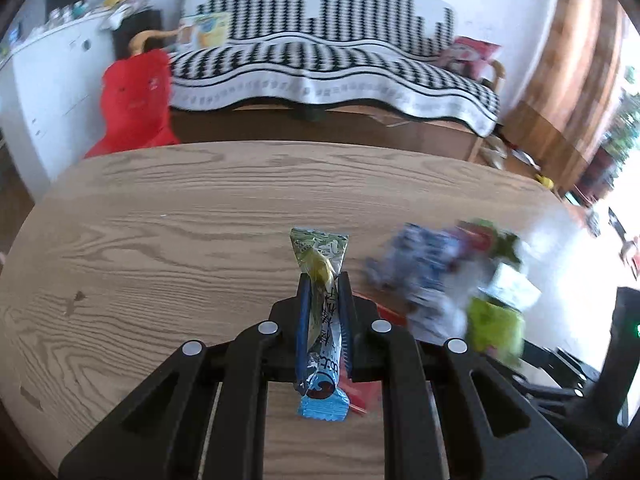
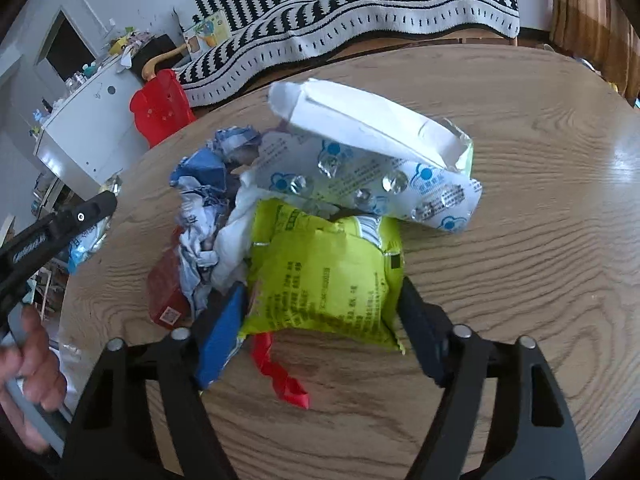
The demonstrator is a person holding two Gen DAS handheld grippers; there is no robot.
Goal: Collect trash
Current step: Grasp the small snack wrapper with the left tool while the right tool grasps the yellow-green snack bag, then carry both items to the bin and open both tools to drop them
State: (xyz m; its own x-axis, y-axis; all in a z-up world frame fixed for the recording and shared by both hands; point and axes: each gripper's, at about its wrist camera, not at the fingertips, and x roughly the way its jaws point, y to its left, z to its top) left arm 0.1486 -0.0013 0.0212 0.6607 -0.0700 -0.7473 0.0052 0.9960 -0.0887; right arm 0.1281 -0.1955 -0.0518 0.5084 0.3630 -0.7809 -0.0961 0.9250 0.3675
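Note:
My left gripper (image 1: 324, 280) is shut on a long green and blue snack wrapper (image 1: 322, 320), held above the round wooden table (image 1: 160, 220). To its right lies a blurred heap of trash (image 1: 448, 280). In the right wrist view, my right gripper (image 2: 320, 288) is wide open, its fingers on either side of a yellow-green packet (image 2: 324, 280) at the near edge of the heap. The heap also holds a white torn box (image 2: 360, 120), a blister-pack sheet (image 2: 380, 188), crumpled blue and white wrappers (image 2: 204, 200), a red wrapper (image 2: 164, 292) and a red strip (image 2: 280, 376). The left gripper (image 2: 100, 204) shows at the left.
A sofa with a black and white blanket (image 1: 320, 64) stands behind the table. A red stool (image 1: 136, 100) and a white cabinet (image 1: 48, 80) stand at the left. A wooden door (image 1: 568, 80) is at the right.

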